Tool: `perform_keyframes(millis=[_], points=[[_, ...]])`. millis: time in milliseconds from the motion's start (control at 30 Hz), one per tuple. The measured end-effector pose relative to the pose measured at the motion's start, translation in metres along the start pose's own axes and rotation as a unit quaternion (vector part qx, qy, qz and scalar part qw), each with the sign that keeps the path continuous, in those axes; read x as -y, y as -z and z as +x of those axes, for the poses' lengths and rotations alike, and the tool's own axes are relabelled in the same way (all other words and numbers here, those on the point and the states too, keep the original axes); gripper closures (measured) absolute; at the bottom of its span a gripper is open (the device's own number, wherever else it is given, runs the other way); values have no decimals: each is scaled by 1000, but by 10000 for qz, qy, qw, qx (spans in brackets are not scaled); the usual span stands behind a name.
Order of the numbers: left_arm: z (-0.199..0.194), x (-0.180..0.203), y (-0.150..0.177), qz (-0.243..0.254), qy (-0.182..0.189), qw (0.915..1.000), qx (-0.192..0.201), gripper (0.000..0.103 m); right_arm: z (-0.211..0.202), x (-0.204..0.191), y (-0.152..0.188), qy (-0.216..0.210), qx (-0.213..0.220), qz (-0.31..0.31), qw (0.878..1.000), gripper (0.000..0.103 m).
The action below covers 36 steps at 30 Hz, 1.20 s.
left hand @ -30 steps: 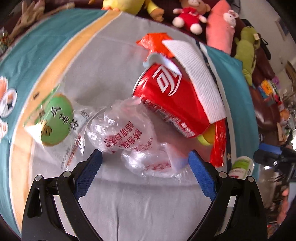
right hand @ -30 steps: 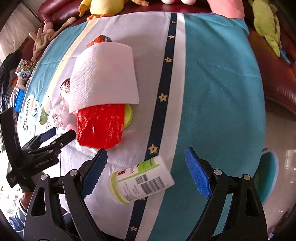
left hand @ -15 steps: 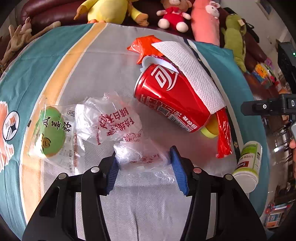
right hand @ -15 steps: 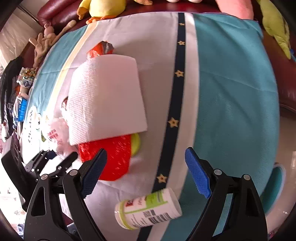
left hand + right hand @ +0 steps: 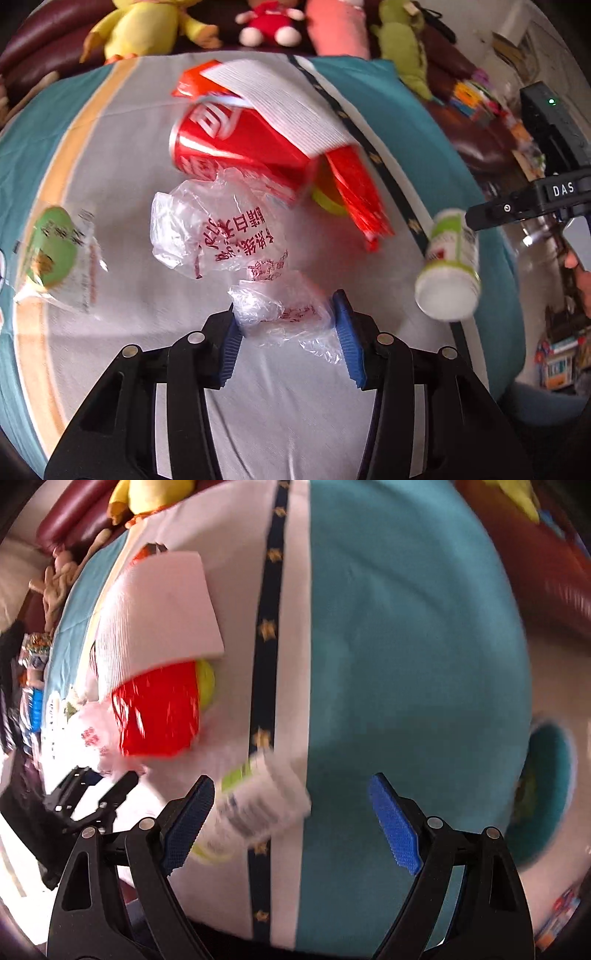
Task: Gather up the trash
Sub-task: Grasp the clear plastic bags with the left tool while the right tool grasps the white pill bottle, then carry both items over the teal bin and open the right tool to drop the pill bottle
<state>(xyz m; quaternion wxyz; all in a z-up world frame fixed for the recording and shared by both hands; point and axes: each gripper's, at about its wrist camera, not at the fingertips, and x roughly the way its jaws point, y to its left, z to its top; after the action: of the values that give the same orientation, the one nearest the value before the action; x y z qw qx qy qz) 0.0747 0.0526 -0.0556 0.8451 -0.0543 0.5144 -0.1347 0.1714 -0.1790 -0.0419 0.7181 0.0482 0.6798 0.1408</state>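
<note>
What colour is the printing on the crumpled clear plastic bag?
Red, on the plastic bag; clearest in the left wrist view.

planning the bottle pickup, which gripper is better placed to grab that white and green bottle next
Right. The right gripper is open, with the white and green bottle lying just ahead, nearer its left finger. The left gripper is shut on the crumpled plastic bag.

Clear plastic bag [image 5: 221, 236] was printed with red characters. Can [image 5: 236, 147] was seen red with white lettering; paper towel [image 5: 280, 107] white, ribbed. Bottle [image 5: 450, 266] white, green-banded. Cloth [image 5: 406, 646] teal, white and a navy stripe with gold stars. Gripper pads [image 5: 395, 825] blue.
</note>
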Motion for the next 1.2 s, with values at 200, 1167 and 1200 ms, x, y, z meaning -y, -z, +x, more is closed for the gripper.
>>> perform_keyframes(millis=[200, 1167, 1200], points=[[-5, -2, 6, -227, -128, 9997, -9, 47, 23, 1, 19, -589, -315, 561, 9962, 18], [-45, 43, 13, -20, -63, 9997, 220, 57, -21, 24, 50, -567, 1069, -29, 9926, 52], [-46, 50, 12, 51, -34, 9997, 219, 57, -25, 31, 51, -598, 1122, 31, 9919, 52]])
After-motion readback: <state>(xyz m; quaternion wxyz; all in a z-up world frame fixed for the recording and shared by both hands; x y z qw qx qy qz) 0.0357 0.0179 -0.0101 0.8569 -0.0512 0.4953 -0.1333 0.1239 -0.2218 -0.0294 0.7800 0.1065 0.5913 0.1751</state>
